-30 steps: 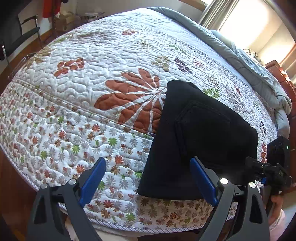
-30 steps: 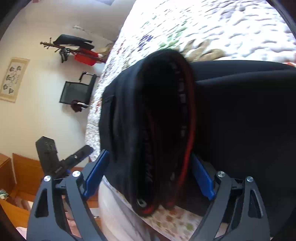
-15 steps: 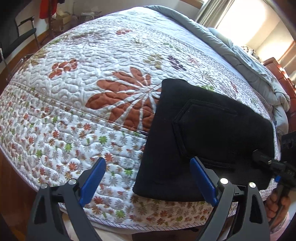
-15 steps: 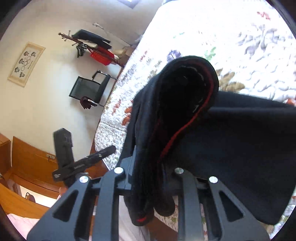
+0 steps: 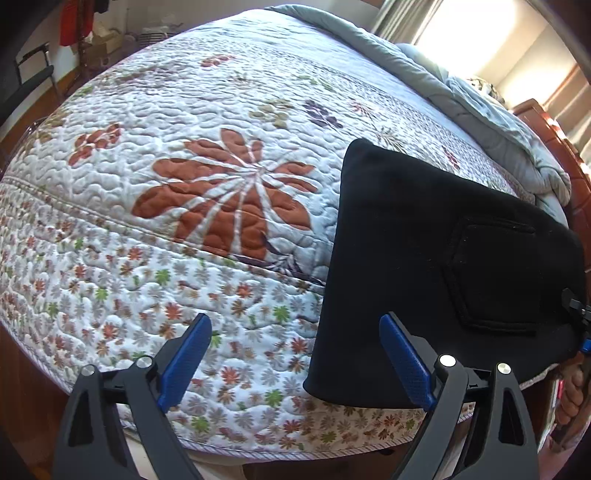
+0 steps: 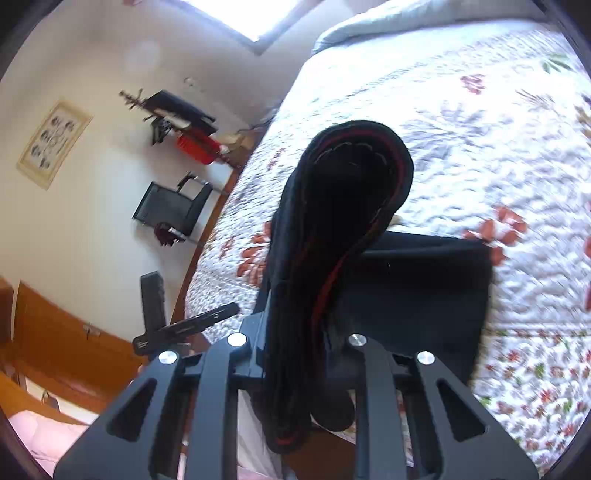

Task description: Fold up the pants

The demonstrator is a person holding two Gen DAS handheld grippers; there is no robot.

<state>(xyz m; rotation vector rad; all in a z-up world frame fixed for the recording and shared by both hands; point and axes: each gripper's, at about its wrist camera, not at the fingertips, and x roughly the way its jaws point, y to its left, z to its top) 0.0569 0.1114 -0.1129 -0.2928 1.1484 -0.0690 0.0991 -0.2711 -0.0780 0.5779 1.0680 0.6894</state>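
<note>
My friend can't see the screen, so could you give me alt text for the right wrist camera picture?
The right gripper is shut on a bunched end of the black pants, lifting it off a bed with a floral quilt. The rest of the pants lies flat on the quilt; a chair stands by the wall.

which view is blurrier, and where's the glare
Right wrist view: motion smear on the quilt and the pants edge; skylight blown out at top. Left wrist view: sharp, with the window overexposed at top right; strong fisheye bulge in both.
</note>
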